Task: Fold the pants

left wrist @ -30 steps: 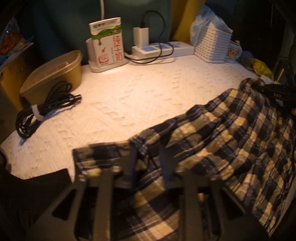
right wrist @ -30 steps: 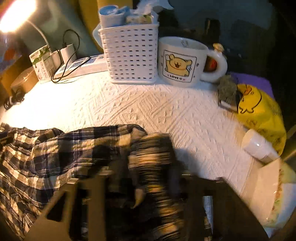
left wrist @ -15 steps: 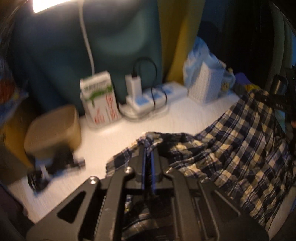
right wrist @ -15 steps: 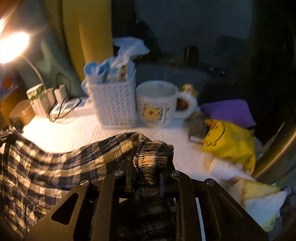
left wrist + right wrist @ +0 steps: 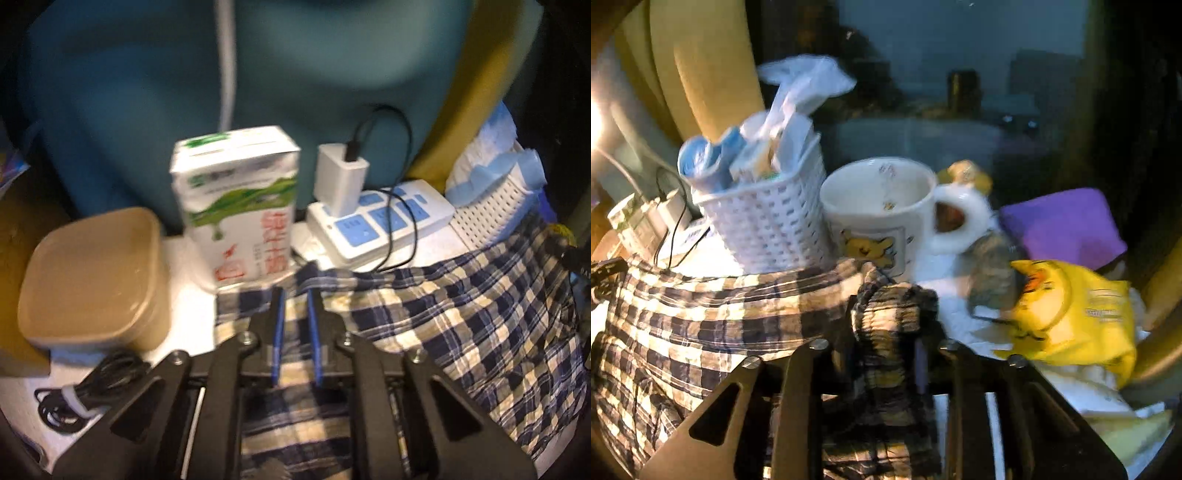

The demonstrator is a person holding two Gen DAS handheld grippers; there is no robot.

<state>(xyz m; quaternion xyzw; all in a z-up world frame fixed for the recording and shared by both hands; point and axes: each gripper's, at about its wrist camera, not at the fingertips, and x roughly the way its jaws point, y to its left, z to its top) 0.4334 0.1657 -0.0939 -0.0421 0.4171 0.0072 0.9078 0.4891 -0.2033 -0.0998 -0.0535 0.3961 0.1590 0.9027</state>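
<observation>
The plaid pants are blue, black and cream. They are stretched between my two grippers over the white table. My left gripper is shut on one edge of the pants, close to the milk carton. My right gripper is shut on the bunched elastic waistband, close to the white mug. The rest of the pants runs to the left in the right wrist view.
A tan lidded box, a coiled black cable and a power strip with charger stand at the back. A white basket, a yellow bag and a purple pouch stand on the right.
Both grippers have closed on the pants, lifted them off the table and carried them toward the back, up to the carton, basket and mug.
</observation>
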